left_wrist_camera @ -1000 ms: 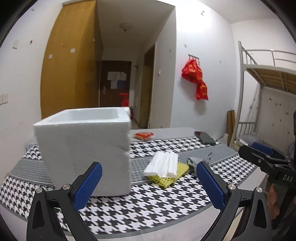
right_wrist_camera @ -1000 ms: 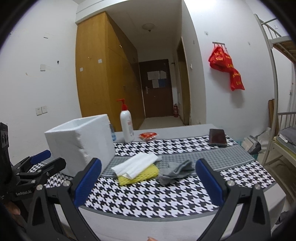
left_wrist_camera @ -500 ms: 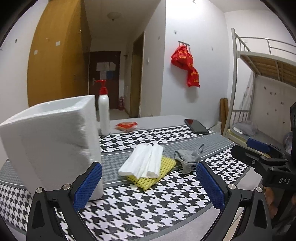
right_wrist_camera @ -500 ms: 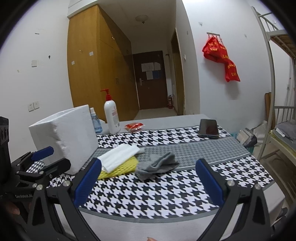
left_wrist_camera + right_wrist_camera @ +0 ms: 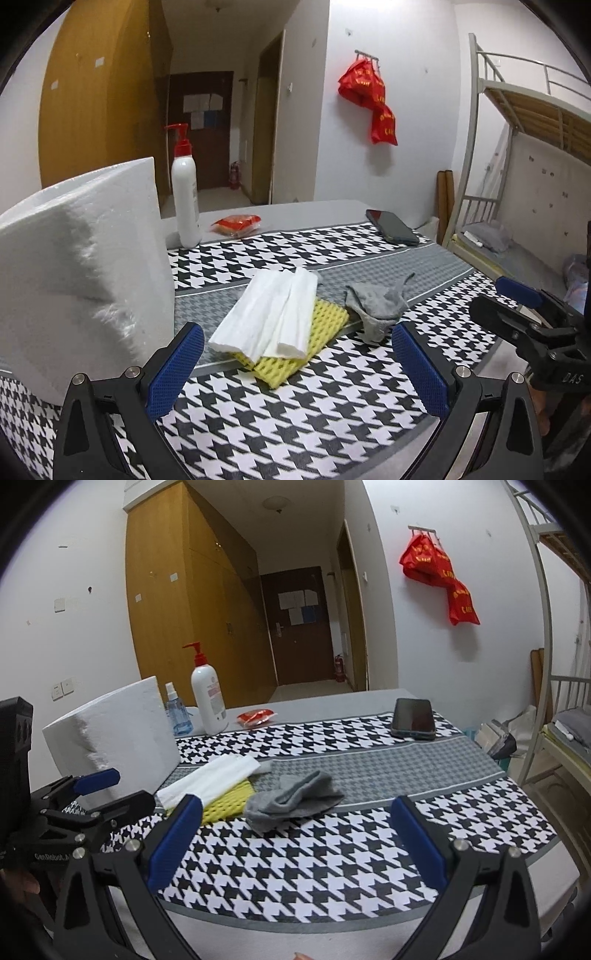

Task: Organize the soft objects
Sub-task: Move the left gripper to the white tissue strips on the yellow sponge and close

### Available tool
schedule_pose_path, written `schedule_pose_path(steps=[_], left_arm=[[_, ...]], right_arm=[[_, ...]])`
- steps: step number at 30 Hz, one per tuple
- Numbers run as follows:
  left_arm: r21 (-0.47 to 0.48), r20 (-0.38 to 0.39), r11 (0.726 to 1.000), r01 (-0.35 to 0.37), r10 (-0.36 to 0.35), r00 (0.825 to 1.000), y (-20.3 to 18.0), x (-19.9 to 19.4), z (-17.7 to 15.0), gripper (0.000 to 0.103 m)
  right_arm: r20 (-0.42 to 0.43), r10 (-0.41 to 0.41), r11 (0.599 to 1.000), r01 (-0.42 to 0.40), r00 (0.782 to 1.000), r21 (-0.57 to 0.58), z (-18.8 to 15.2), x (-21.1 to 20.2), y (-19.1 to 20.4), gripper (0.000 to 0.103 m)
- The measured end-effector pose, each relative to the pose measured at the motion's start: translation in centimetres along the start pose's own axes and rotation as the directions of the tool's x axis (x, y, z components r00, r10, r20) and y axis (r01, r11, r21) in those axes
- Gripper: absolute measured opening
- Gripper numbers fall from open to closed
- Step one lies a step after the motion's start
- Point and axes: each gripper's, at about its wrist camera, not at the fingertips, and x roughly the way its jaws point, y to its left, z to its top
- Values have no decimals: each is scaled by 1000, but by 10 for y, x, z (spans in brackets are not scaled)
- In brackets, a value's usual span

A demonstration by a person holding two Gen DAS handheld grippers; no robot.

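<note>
Holding: nothing; my left gripper [image 5: 297, 363] and right gripper [image 5: 295, 836] both spread wide above the table's [image 5: 332, 867] near edge.
Soft things: white cloth [image 5: 269, 317] on yellow sponge [image 5: 317, 339], grey sock [image 5: 295, 801] just beside, mid-table.
Foam box [image 5: 81, 266]: left edge.

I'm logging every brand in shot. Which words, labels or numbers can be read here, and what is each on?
"DAS": right gripper body, left wrist view.
"GenRobot.AI" (roughly): left gripper body, right wrist view.
Yellow characters on red bags: unreadable.
Pump bottle label: too small.
Papers on door: blurred.
</note>
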Motion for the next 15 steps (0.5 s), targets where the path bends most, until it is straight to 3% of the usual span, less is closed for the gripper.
schedule_pose_path(steps=[15], left_arm=[[30, -49, 999, -38, 39, 998, 15, 33, 12, 100]], right_arm=[[-67, 18, 1000, -19, 998, -8, 7, 25, -1, 103]])
